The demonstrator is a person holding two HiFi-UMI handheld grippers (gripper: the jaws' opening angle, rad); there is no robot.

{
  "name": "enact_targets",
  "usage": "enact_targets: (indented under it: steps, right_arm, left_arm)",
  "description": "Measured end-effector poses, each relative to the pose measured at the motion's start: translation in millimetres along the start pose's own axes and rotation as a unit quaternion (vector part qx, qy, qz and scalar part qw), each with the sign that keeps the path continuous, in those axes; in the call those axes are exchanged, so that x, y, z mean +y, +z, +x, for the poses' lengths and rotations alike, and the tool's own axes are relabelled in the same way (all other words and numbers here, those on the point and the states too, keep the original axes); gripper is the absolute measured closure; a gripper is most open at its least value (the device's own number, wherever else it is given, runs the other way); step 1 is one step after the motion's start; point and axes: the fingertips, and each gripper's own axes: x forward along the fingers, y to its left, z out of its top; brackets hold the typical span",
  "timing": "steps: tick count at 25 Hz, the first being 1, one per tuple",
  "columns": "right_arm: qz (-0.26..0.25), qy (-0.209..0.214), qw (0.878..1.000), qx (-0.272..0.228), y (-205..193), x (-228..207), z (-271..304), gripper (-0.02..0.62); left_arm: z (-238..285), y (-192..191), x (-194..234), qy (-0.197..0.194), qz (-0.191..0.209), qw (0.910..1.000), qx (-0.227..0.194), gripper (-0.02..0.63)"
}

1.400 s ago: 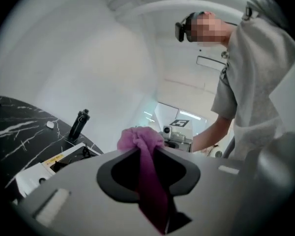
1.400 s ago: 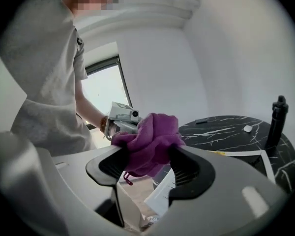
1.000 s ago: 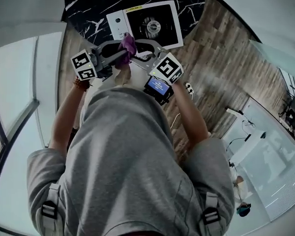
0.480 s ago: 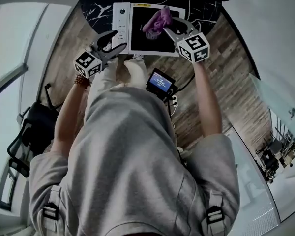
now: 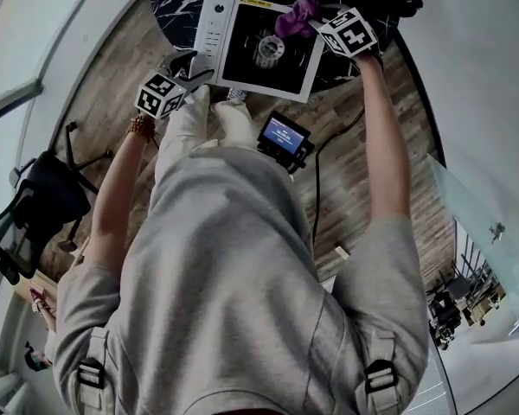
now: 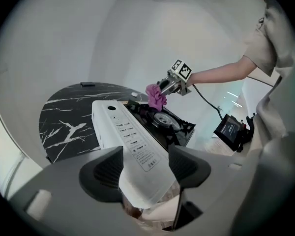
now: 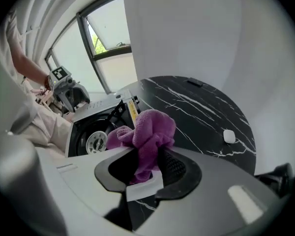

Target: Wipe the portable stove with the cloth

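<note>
The portable stove [image 5: 216, 35], white with a black top and a round burner [image 5: 266, 48], sits on a black marble table [image 5: 173, 3]. My right gripper [image 5: 317, 22] is over the stove's far right edge, shut on a bunched purple cloth [image 5: 294, 15]; its jaws have just been closing on it. In the right gripper view the cloth [image 7: 150, 129] bulges up from between the jaws. My left gripper [image 6: 146, 155] is at the stove's near left corner [image 6: 137, 151], which shows between its jaws. Those jaws have just been opening, and the pads do not press on the corner.
A small screen device [image 5: 284, 135] on a cable hangs at the person's front. A small white object [image 7: 228, 136] and a flat dark one [image 6: 87, 84] lie on the table. A black chair [image 5: 35, 206] stands on the wooden floor to the left.
The cloth passed from my left gripper to my right, which carried it up over the stove. My left gripper let go, opened, and came down to the stove's near left corner.
</note>
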Motion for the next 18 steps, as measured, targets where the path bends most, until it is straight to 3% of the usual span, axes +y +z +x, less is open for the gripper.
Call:
enact_targets:
  steps: [3, 8, 18]
  right_arm:
    - [-0.037, 0.017, 0.998, 0.049, 0, 2, 20, 0.463]
    - [-0.080, 0.039, 0.992, 0.087, 8, 13, 37, 0.466]
    - [-0.088, 0.052, 0.990, 0.096, 14, 19, 42, 0.466]
  left_arm:
    - [2, 1, 2, 0.009, -0.022, 0.9997, -0.005, 0.339]
    - [5, -3, 4, 0.034, 0.001, 0.9994, -0.001, 0.342]
    - [3, -2, 5, 0.027, -0.018, 0.9994, -0.007, 0.341]
